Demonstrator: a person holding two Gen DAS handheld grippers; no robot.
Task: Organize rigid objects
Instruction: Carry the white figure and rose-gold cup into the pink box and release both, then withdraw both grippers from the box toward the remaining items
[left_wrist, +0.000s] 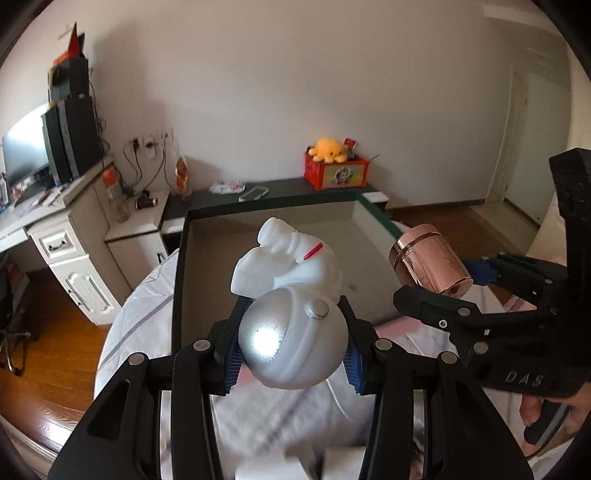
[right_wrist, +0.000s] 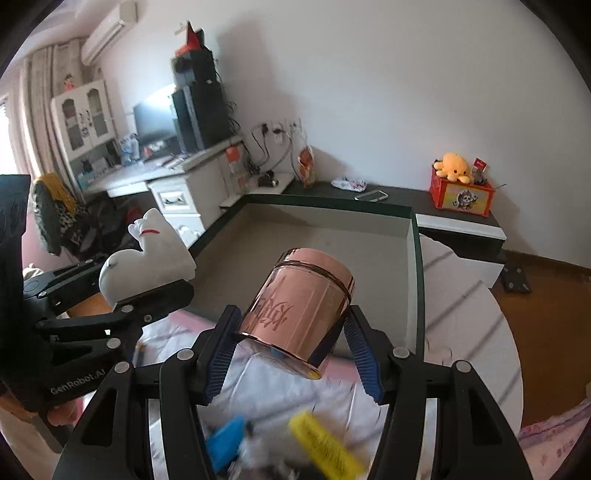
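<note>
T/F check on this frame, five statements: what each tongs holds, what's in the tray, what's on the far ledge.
1. The left tongs grip a white astronaut figure by its silver helmet. True.
2. The right tongs are empty. False: they grip a rose-gold jar.
3. The jar stands upright. False: it is tilted, lid end away from the camera.
4. The green-rimmed tray already holds both items. False: the part in view is bare; both are held above the bed.
5. A yellow octopus plush sits on a red box on the far ledge. True.
</note>
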